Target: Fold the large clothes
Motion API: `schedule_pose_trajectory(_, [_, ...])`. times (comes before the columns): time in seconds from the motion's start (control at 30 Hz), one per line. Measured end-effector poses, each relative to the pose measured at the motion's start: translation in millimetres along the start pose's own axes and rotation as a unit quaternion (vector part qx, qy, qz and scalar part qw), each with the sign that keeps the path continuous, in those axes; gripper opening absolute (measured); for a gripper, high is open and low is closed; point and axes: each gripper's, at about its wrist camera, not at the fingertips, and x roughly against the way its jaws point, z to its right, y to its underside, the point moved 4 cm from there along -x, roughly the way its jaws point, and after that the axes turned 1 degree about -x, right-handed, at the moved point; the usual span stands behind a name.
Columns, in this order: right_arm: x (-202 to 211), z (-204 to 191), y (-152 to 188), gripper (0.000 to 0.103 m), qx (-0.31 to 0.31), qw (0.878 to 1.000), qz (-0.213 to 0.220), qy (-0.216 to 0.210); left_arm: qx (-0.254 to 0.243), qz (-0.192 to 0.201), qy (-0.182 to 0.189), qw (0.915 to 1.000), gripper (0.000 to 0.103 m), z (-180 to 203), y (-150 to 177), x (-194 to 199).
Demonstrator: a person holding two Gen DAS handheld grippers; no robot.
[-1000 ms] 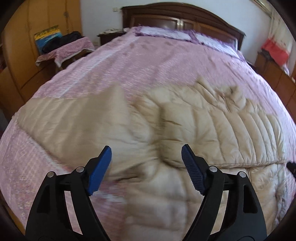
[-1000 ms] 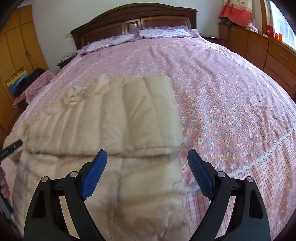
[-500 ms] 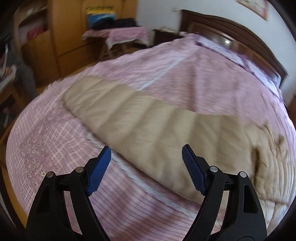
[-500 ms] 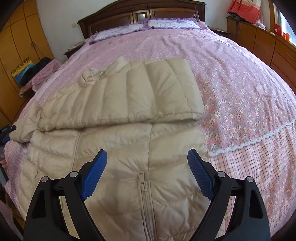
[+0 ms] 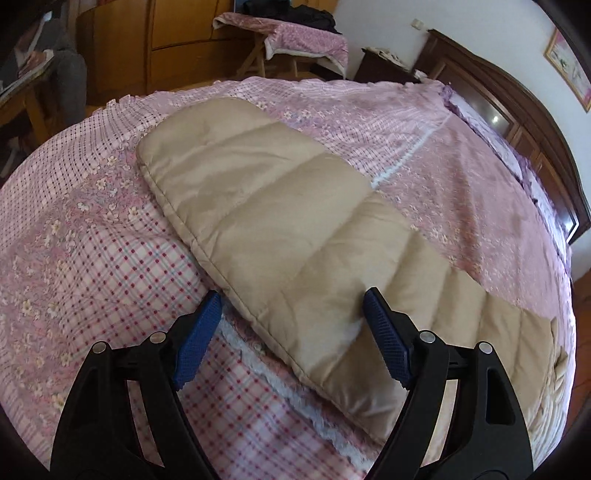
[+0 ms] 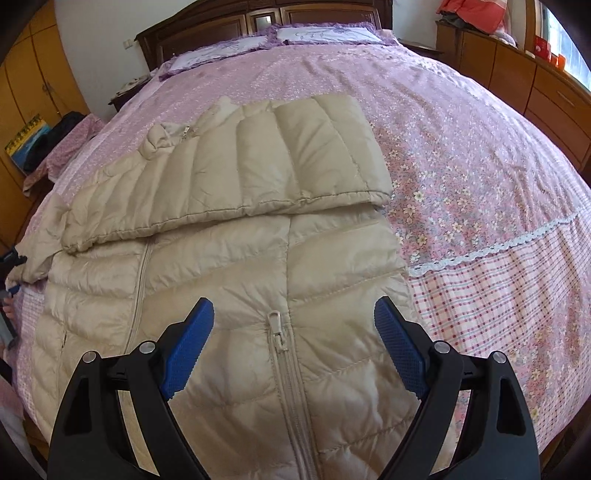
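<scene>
A beige quilted down jacket point(image 6: 229, 266) lies front up on the pink bed, zipper point(image 6: 284, 354) closed. One sleeve point(image 6: 258, 166) is folded across the chest. The other sleeve point(image 5: 280, 218) lies stretched out flat over the bed's corner in the left wrist view. My left gripper point(image 5: 291, 343) is open and empty, just above that sleeve's near edge. My right gripper point(image 6: 295, 347) is open and empty above the jacket's lower front, astride the zipper.
The pink floral bedspread point(image 6: 461, 155) covers the bed, with a dark wooden headboard point(image 6: 266, 18) and pillows behind. Wooden wardrobes point(image 5: 177, 40) and a small covered table point(image 5: 295, 33) stand to the left, a wooden dresser point(image 6: 524, 77) to the right.
My left gripper swung left from the jacket's body out along the stretched sleeve and came down close to it. My right gripper drew back toward the jacket's hem. Both stayed open.
</scene>
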Motion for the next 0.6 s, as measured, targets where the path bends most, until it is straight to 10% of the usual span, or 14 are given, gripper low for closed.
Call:
schedule_pose_trajectory(0.27, [-11.7,-6.2,3.5,0.086,-0.01,1.0,-0.016,0.002,-0.068,0.032,-0.038,0.9964,0.076,19.9,-3.9,-15.4])
schedule_pose_trajectory(0.43, [-8.7,-7.7,2.9,0.086,-0.012,1.0,-0.016,0.001,-0.102,0.052,-0.041,0.9925,0.011,27.1,4.6,-0.5])
schedule_pose_trajectory(0.6, [-6.7,-8.4,0.1,0.087,-0.007,1.0,-0.017,-0.002,-0.089,0.072,-0.011,0.9933,0.006,20.2,11.7,34.7])
